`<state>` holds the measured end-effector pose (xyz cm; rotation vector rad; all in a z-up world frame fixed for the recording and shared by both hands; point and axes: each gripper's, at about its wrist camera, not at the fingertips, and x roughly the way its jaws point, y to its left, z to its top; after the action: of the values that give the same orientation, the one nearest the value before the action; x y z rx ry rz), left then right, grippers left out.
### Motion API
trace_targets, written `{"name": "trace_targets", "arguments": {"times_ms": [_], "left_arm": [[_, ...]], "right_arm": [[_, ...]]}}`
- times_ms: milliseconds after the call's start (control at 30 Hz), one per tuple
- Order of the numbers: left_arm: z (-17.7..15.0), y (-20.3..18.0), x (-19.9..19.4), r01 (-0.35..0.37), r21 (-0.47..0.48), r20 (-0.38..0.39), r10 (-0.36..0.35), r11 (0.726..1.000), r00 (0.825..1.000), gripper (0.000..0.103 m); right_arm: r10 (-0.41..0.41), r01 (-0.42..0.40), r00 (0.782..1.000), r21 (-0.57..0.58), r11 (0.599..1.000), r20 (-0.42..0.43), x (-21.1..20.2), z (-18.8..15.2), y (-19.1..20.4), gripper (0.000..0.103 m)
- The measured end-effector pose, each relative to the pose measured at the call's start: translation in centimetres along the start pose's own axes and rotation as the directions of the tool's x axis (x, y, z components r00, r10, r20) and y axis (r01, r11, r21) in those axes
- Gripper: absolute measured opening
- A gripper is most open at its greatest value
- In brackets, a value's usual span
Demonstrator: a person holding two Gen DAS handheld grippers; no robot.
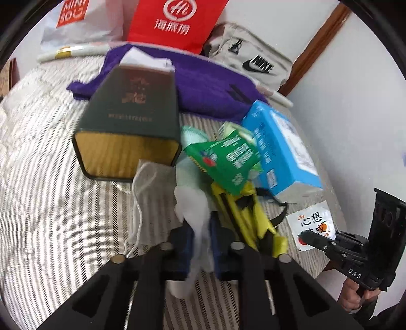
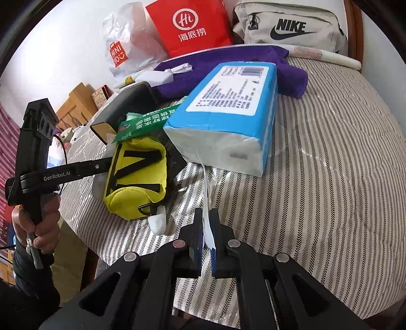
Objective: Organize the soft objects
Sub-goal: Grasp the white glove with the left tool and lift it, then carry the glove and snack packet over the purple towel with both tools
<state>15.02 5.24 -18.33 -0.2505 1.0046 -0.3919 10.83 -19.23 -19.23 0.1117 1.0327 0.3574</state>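
Tissue (image 1: 192, 210) is the thing in hand on the left: a soft white wad stands pinched between the closed jaws of the left gripper (image 1: 200, 246), trailing down past the pads toward the camera. A grey drawstring pouch (image 1: 149, 177) lies just left of those jaws on the striped bed (image 1: 50, 203), and the yellow pouch (image 1: 243, 215) lies just right of them, under a green packet (image 1: 223, 162).

In the right wrist view, the right gripper (image 2: 206, 228) is closed too, clamped on a thin white sheet (image 2: 206, 193) that runs from between its jaws up to the open end of the blue tissue pack (image 2: 228, 111) ahead. Whether that sheet is tissue or a strip of the wrapper cannot be told. The yellow pouch sits ahead and left of these jaws, with more white tissue poking out beside it. A dark box (image 1: 129, 119), a purple cloth (image 1: 210, 83), a red bag (image 1: 175, 22) and a Nike bag (image 1: 251, 63) lie farther ahead.

The step looks like gathering loose soft pieces from the jumble, each gripper having taken hold of one. Next, the left should lift its wad clear without snagging the pouch string, and the right should draw its sheet gently, since a hard pull may tear it or drag the pack. Where the pieces belong is not shown.
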Motion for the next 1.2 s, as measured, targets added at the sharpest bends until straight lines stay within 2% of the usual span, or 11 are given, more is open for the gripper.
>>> {"name": "trace_targets", "arguments": {"times_ms": [67, 200, 367, 667, 867, 1200], "left_arm": [[0.0, -0.3, -1.0, 0.01, 0.016, 0.023, -0.01, 1.0, 1.0, 0.01], [0.1, -0.1, -2.7, -0.018, 0.012, 0.057, 0.017, 1.0, 0.998, 0.01], [0.0, 0.4, -5.1, 0.02, -0.017, 0.1, -0.018, 1.0, 0.995, 0.01], [0.8, 1.2, -8.6, -0.031, -0.034, 0.181, 0.037, 0.999, 0.983, 0.01], [1.6, 1.6, -10.4, -0.056, -0.041, 0.208, 0.063, 0.998, 0.976, 0.01], [4.0, 0.8, -11.8, -0.045, -0.031, 0.236, 0.051, 0.999, 0.97, 0.01]], "right_arm": [[-0.004, 0.004, 1.0, -0.006, 1.0, 0.005, -0.4, -0.1, 0.2, 0.005], [-0.009, 0.009, 1.0, -0.016, 1.0, 0.015, -0.9, 0.0, 0.5, 0.005], [-0.013, 0.014, 1.0, -0.025, 1.0, 0.027, -1.5, 0.0, 0.9, 0.005], [-0.025, 0.027, 0.998, -0.032, 0.999, 0.054, -2.9, 0.1, 1.5, 0.005], [-0.028, 0.03, 0.997, -0.028, 0.999, 0.076, -3.7, 0.7, 1.4, 0.005], [-0.036, 0.04, 0.991, -0.033, 0.999, 0.132, -5.6, 3.2, 1.4, 0.005]]}}
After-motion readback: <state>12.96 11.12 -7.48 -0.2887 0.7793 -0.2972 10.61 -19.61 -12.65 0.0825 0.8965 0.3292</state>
